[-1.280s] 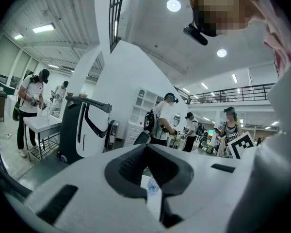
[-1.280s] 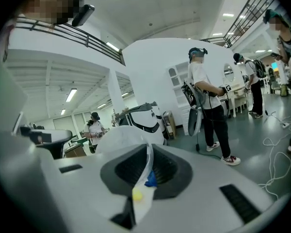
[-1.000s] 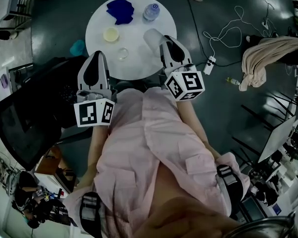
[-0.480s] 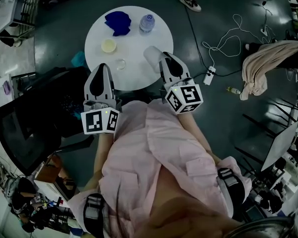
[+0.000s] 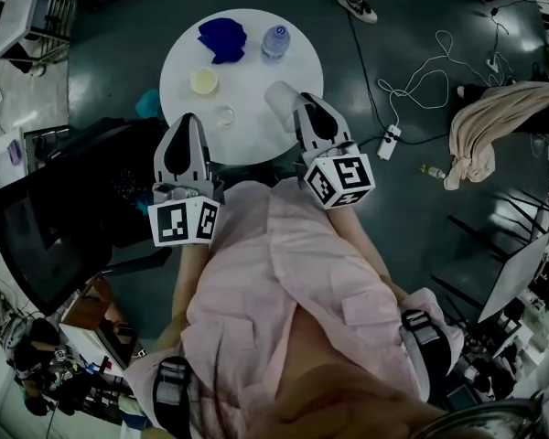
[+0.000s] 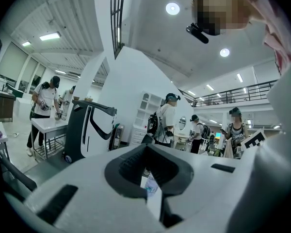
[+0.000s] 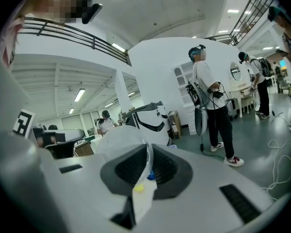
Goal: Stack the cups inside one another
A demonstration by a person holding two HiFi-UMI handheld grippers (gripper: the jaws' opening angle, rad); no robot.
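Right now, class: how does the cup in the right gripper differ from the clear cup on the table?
The milky cup is clamped by its wall in the right gripper; the clear cup stands free on the table. The milky cup looks larger and cloudy; the clear cup is small and see-through. Both are near the table's front edge.

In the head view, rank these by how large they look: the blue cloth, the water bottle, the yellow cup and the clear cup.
1. blue cloth, clearly largest
2. yellow cup and water bottle: about alike seen from above, so left tied
3. clear cup, smallest
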